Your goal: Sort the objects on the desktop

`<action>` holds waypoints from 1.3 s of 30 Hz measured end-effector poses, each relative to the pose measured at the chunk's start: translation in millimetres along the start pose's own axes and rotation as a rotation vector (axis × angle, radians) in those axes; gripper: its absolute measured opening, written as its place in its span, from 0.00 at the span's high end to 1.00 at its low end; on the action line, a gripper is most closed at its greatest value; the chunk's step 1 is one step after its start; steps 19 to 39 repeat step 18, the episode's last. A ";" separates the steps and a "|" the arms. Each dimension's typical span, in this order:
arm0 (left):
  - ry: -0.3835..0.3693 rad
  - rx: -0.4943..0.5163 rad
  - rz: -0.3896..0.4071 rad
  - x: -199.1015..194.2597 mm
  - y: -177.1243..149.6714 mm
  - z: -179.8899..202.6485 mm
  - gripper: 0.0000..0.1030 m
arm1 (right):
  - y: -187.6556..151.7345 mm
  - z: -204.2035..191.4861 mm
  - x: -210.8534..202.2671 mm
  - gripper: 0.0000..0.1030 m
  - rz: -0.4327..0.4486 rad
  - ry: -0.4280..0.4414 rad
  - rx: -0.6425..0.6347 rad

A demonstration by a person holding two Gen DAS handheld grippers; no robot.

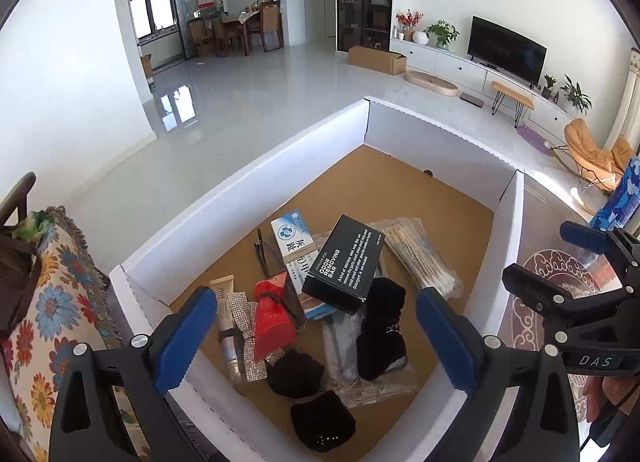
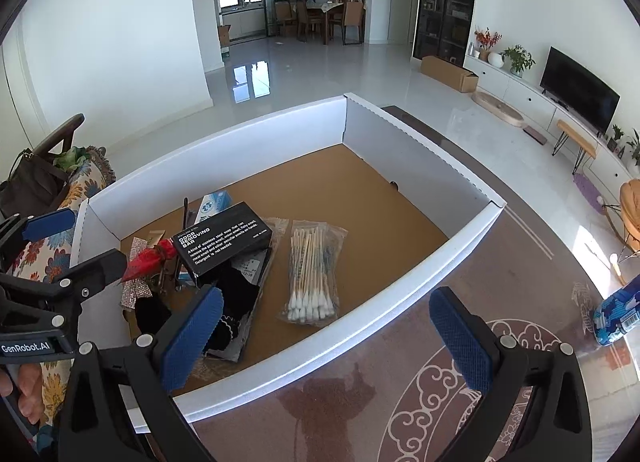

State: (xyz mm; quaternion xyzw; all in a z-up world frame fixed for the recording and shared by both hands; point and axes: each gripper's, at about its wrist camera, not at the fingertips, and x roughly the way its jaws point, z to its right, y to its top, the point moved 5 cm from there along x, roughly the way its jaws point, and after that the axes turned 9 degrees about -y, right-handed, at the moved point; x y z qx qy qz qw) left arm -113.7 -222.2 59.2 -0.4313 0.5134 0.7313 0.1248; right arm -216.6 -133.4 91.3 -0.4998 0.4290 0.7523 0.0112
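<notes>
A white-walled cardboard box [image 1: 248, 197] with a brown floor holds the sorted things. On the pile lies a black "ODOR REMOVING BAR" carton [image 1: 344, 262], with a packet of cotton swabs [image 1: 420, 258] beside it. Nearer me are a red pouch [image 1: 274, 322], a rhinestone bow [image 1: 244, 326], a cream tube [image 1: 226, 318] and black velvet pouches [image 1: 380, 326]. My left gripper [image 1: 316, 338] hangs open above these, holding nothing. My right gripper [image 2: 326, 342] is open and empty over the box's near wall [image 2: 400, 302], close to the swabs [image 2: 312, 274].
A blue patterned pack [image 2: 616, 314] lies on the brown ornamented table mat [image 2: 400, 402] right of the box. A chair with a flowered throw [image 1: 52, 302] stands at the left. The far half of the box floor [image 2: 360, 189] is bare.
</notes>
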 end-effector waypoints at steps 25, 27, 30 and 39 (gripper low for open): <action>0.019 -0.075 0.030 1.0 -14.9 -6.5 0.00 | -13.1 -9.3 28.9 0.00 -0.047 0.027 0.020; 0.019 -0.075 0.030 1.0 -14.9 -6.5 0.00 | -13.1 -9.3 28.9 0.00 -0.047 0.027 0.020; 0.019 -0.075 0.030 1.0 -14.9 -6.5 0.00 | -13.1 -9.3 28.9 0.00 -0.047 0.027 0.020; 0.019 -0.075 0.030 1.0 -14.9 -6.5 0.00 | -13.1 -9.3 28.9 0.00 -0.047 0.027 0.020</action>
